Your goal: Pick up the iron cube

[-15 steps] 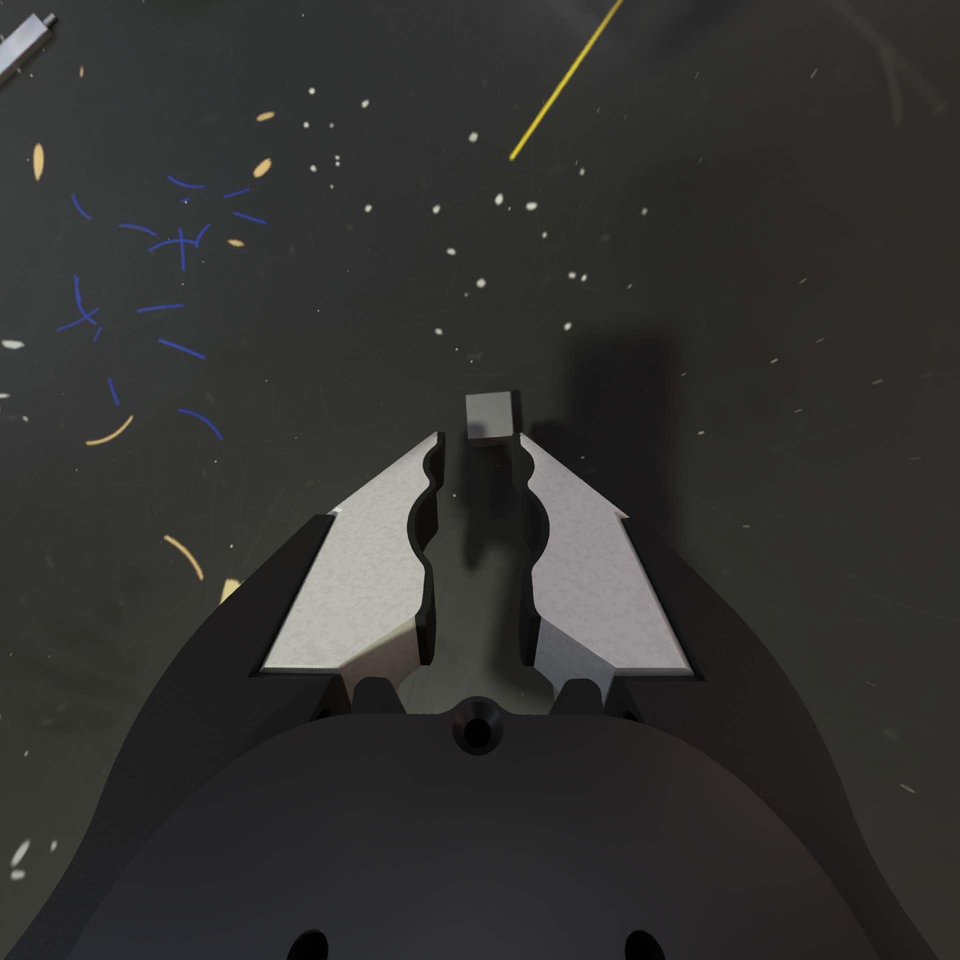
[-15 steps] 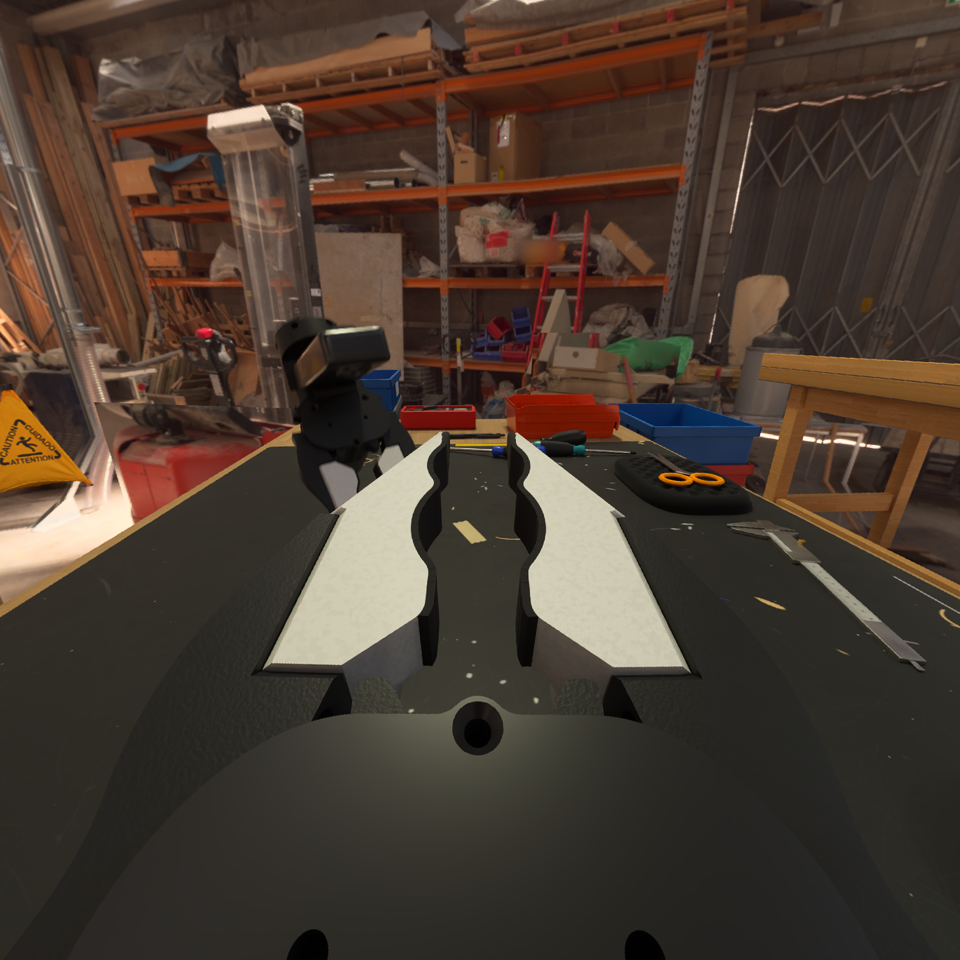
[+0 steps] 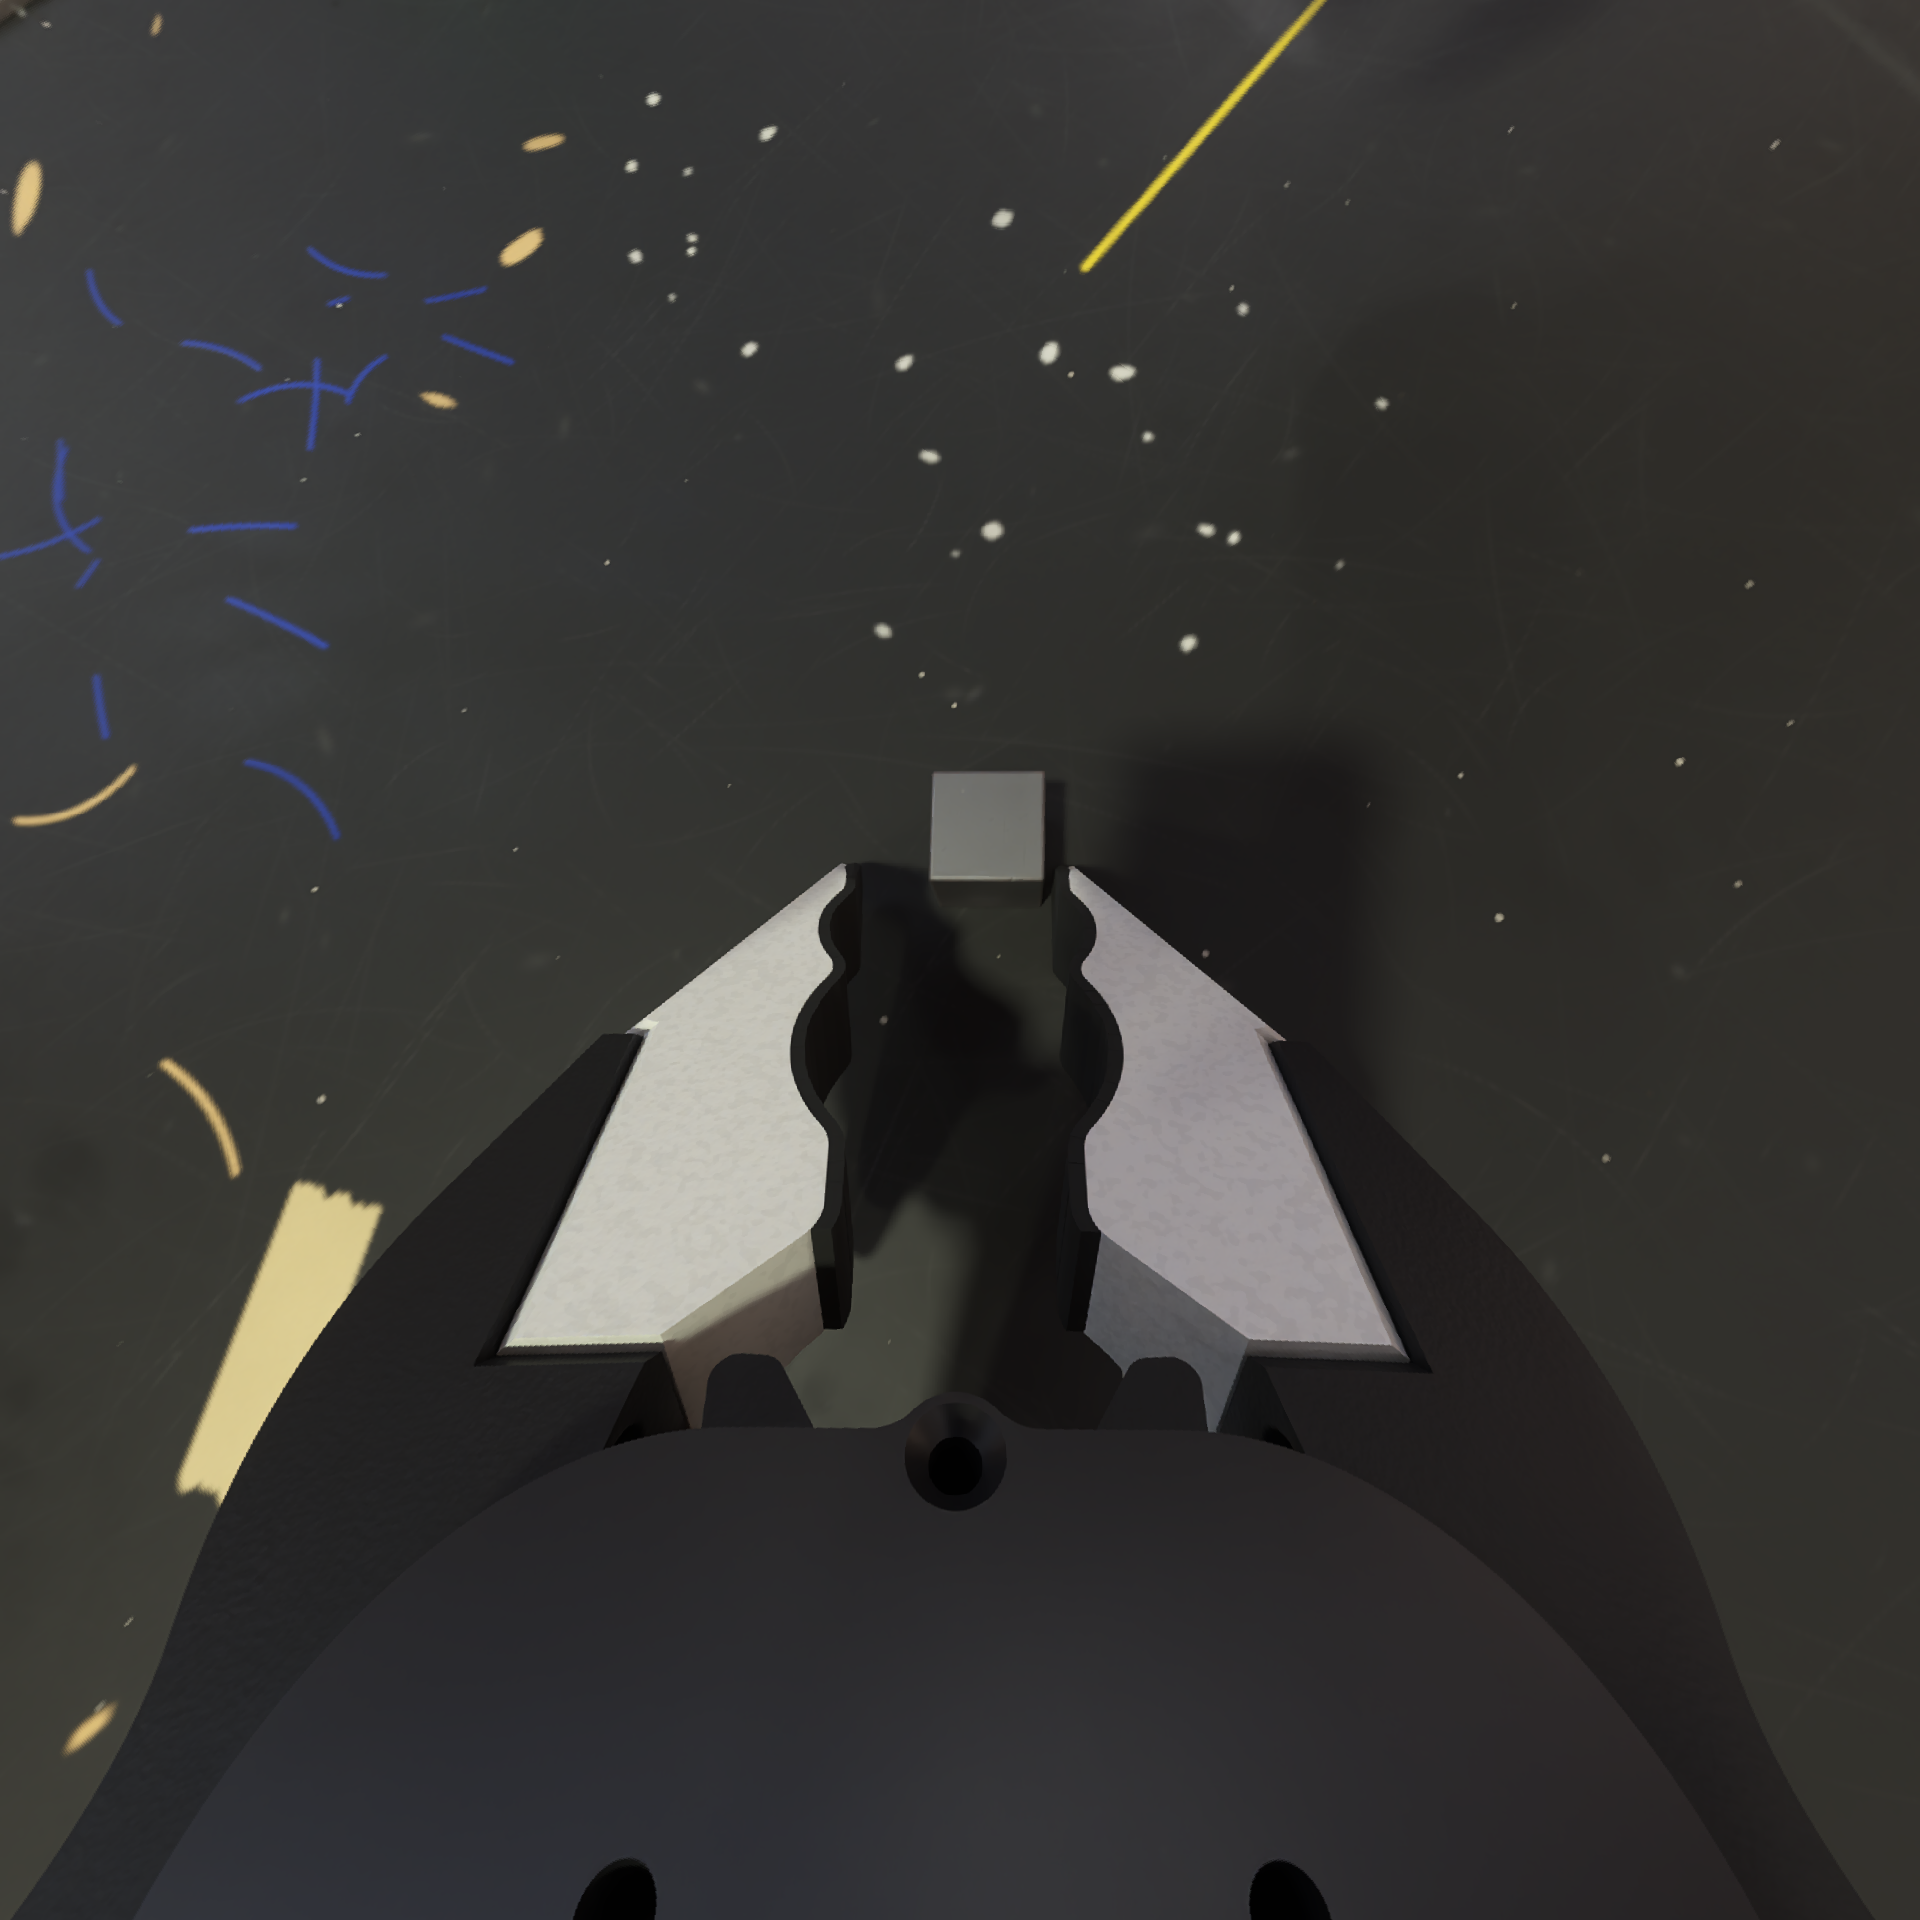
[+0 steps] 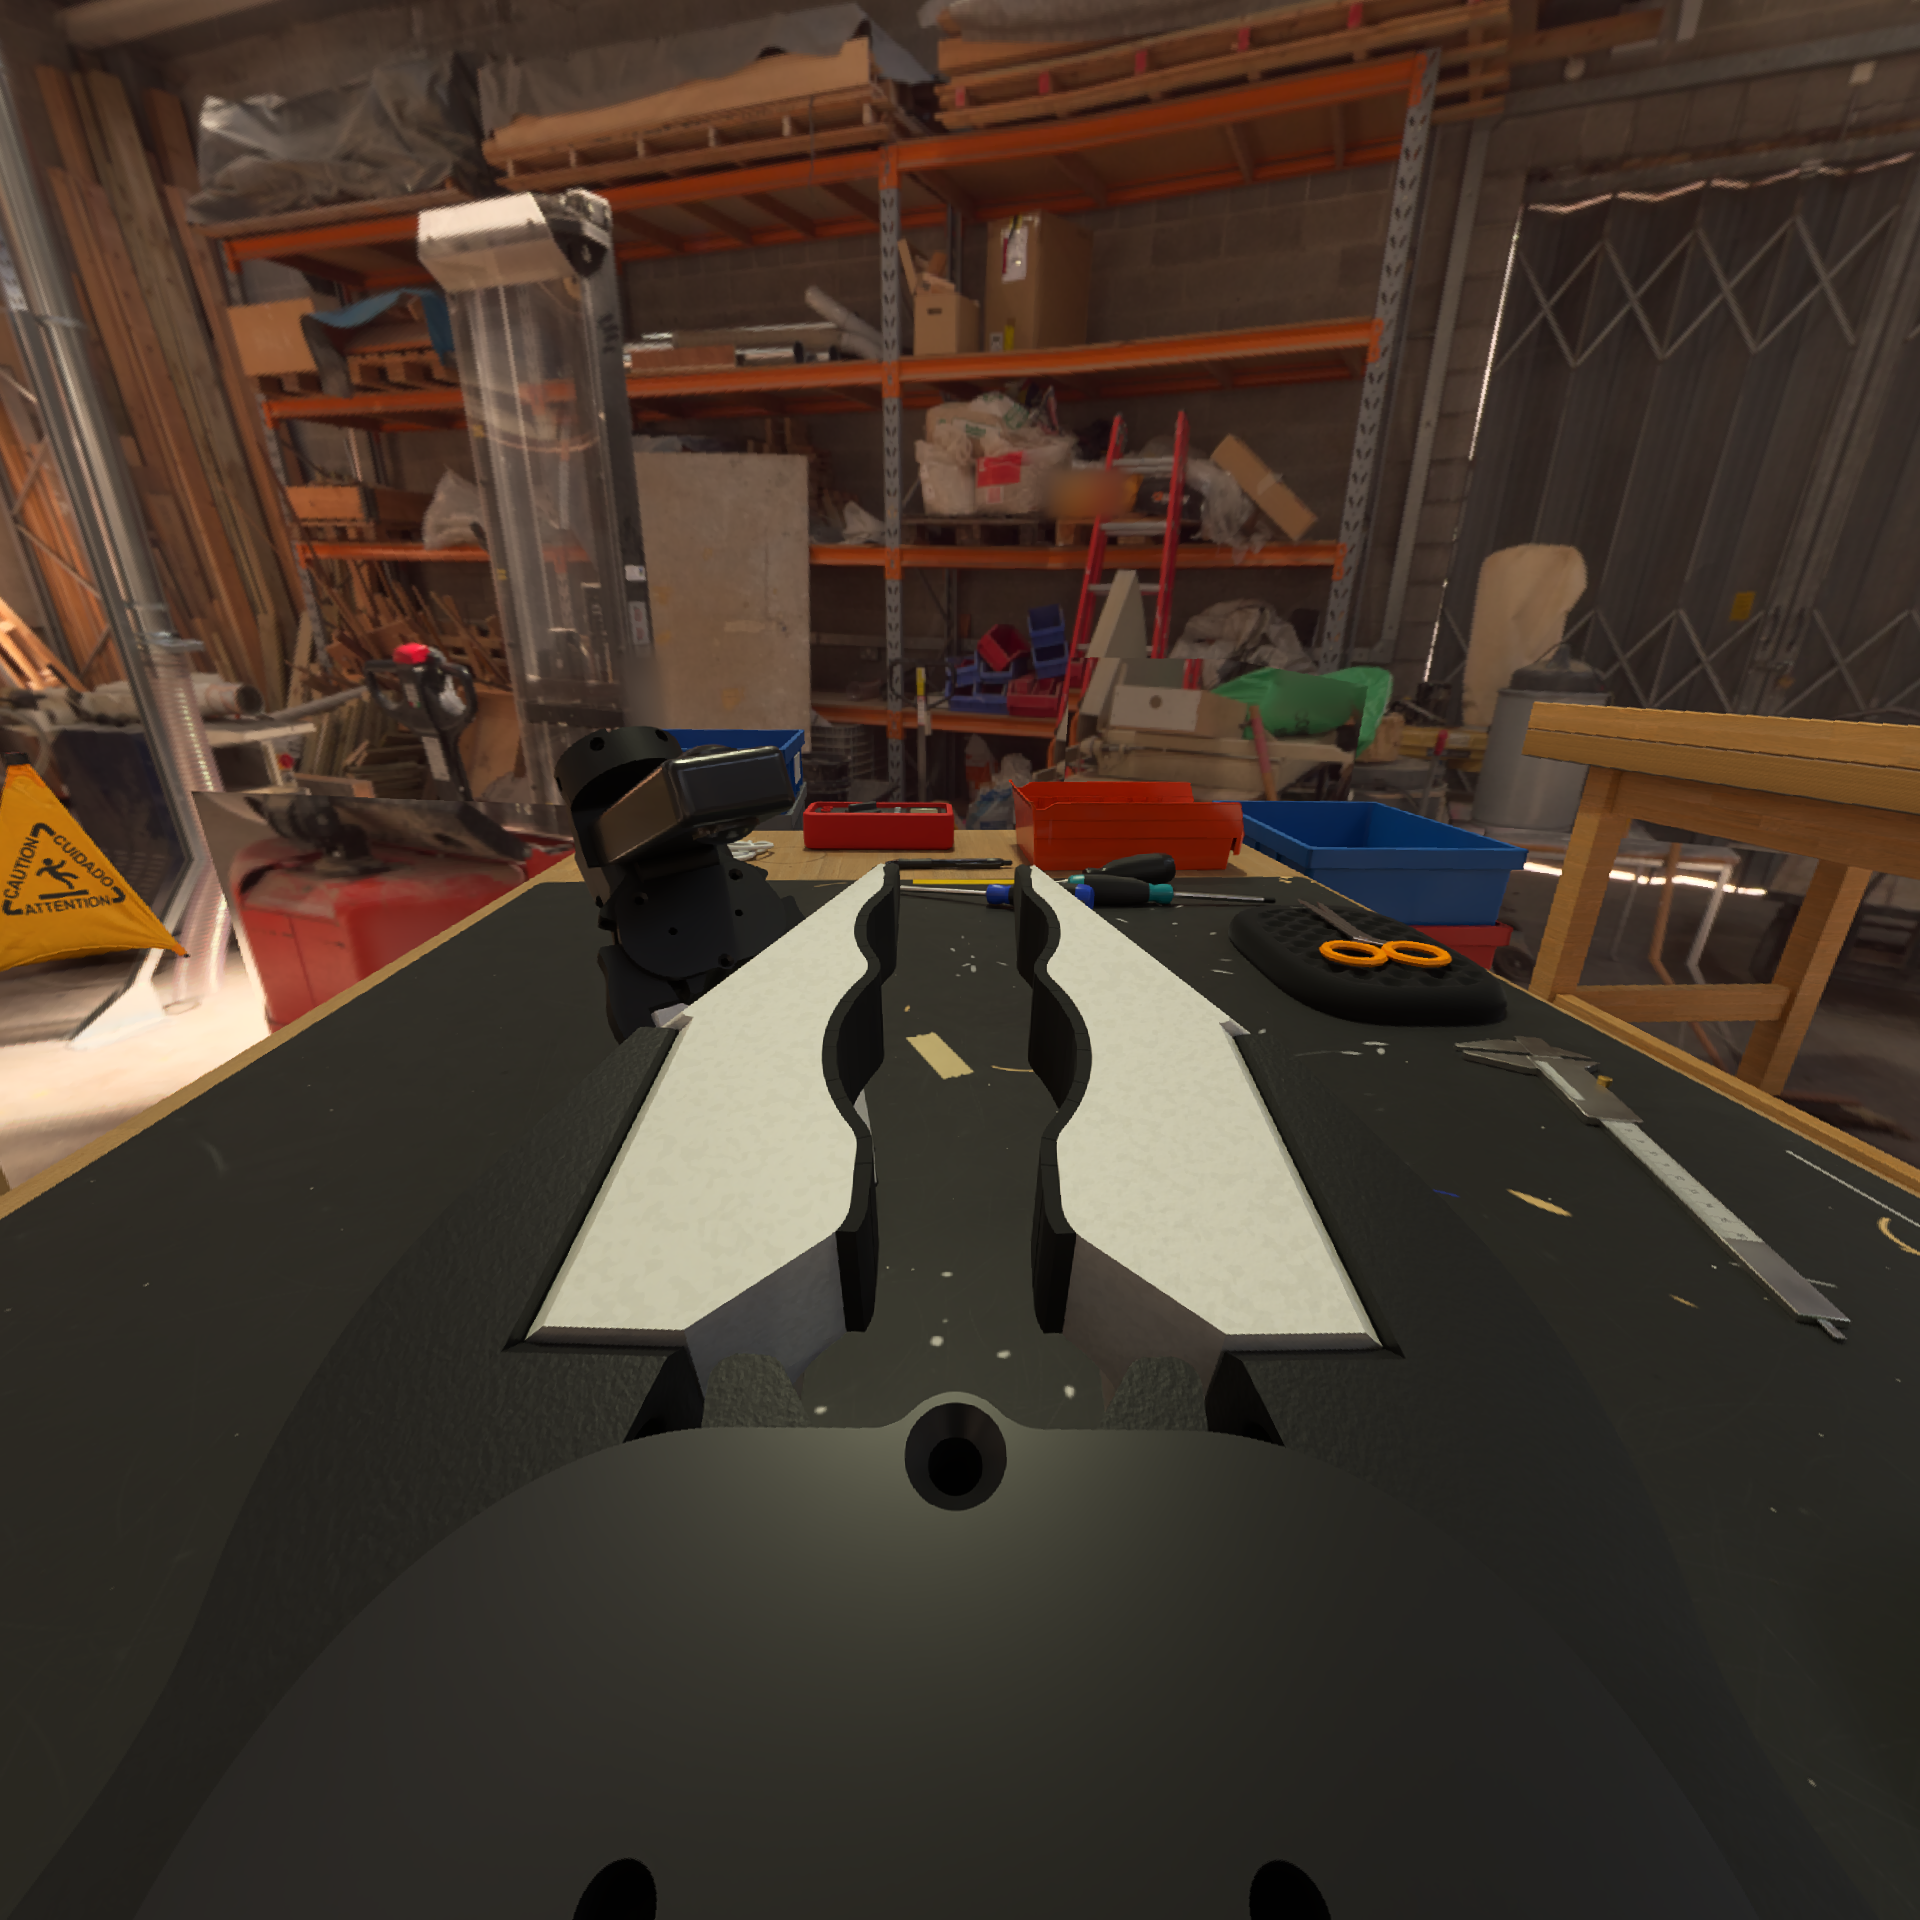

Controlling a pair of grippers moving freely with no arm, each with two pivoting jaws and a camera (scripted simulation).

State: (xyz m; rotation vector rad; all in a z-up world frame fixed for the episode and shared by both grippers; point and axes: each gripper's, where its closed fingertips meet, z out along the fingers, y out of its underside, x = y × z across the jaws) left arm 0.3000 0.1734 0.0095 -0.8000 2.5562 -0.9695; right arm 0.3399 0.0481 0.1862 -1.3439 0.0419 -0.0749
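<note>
Left gripper (image 3: 956, 878) points down at the dark bench mat (image 3: 1558, 623), fingers spread with a clear gap between them. The iron cube (image 3: 987, 826) – small, grey, sitting flat on the mat – lies just past the fingertips and slightly toward the right-hand finger; not yet between the fingers, and no contact that I can see. Its near edge sits about level with the tips.

Scraps around it: blue wire clippings (image 3: 275, 621), white flecks, a strip of tan tape (image 3: 281, 1340), a thin yellow line (image 3: 1195, 140) further off. None touch the cube.

Right gripper (image 4: 956, 883) is held level over the same bench, fingers also apart and holding nothing. From its camera the left gripper (image 4: 675, 883) shows off to the left, tipped down to the mat (the cube itself is hidden there).

Progress – approach looks nearly finished; alignment is roughly right but a shade off-centre. Left to do, in my judgement: advance until the cube is between the fingers, close, lift. Nothing grasped so far.
</note>
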